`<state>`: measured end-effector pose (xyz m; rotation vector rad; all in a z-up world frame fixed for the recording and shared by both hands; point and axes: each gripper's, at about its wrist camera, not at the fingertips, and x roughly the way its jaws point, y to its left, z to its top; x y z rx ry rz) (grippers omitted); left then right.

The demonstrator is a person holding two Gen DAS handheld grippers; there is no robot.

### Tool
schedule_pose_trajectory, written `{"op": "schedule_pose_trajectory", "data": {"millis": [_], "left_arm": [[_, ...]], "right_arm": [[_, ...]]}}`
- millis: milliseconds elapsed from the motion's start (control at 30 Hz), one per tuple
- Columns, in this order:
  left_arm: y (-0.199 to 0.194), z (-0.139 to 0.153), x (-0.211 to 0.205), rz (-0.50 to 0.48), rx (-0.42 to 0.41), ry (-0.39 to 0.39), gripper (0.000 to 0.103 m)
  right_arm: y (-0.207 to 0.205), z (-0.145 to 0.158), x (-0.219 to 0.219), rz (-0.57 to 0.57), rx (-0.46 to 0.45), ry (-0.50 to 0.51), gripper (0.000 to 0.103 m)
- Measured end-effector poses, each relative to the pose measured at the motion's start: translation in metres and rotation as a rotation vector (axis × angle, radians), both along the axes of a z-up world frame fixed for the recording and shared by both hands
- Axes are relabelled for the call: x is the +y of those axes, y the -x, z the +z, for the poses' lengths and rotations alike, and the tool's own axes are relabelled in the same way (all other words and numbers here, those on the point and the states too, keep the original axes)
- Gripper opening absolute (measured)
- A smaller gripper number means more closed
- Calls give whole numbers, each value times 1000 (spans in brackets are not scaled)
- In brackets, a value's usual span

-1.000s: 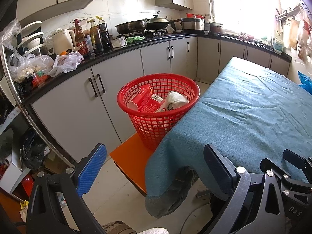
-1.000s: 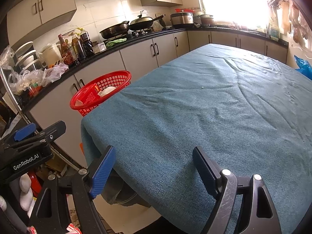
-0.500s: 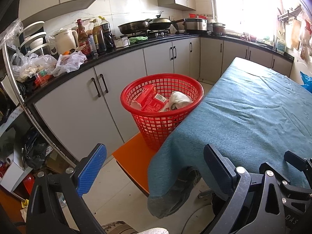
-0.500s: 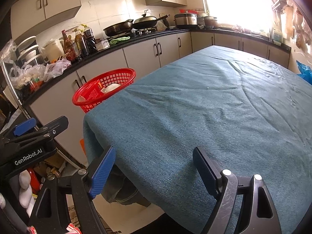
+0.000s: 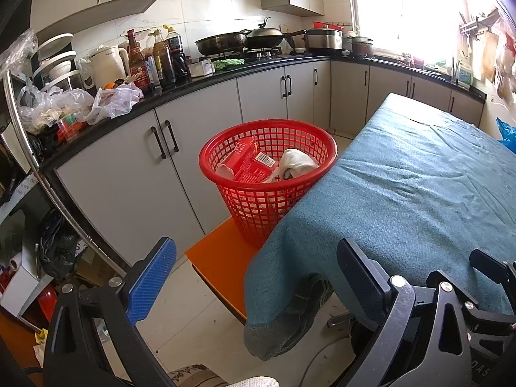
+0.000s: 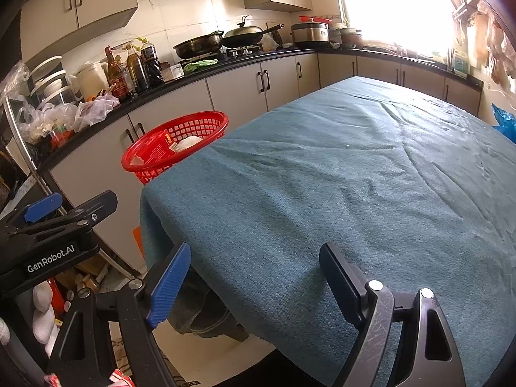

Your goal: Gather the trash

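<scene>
A red mesh basket (image 5: 245, 206) stands on an orange stool (image 5: 219, 258) beside the table. It holds a red carton (image 5: 248, 163) and crumpled white paper (image 5: 296, 161). The basket also shows in the right wrist view (image 6: 151, 171). My left gripper (image 5: 254, 267) is open and empty, low in front of the table's corner, well short of the basket. My right gripper (image 6: 254, 274) is open and empty over the near edge of the table with a teal cloth (image 6: 338, 177). The left gripper's body shows at the left of the right wrist view (image 6: 54, 235).
A black counter (image 5: 180, 93) with grey cabinets runs along the back, carrying bottles (image 5: 154, 58), a kettle (image 5: 106, 64), plastic bags (image 5: 64, 103) and pans (image 5: 238, 40). A metal rack (image 5: 32, 161) with clutter stands at the left. A blue bag (image 5: 506, 135) lies at the far right.
Both grippers have drifted slightly, so the basket and table sit a little further right in each view. Both stay open and empty.
</scene>
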<state>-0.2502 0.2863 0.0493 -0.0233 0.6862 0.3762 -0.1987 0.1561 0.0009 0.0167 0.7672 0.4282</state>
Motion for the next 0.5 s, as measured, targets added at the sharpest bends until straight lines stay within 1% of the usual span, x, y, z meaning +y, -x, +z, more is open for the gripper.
{"op": "schedule_pose_trajectory", "data": {"millis": [500], "left_arm": [[-1,-6,-2,-4,6,5,99]], "right_arm": [[0,1,1,-4,-5,-1,86]]}}
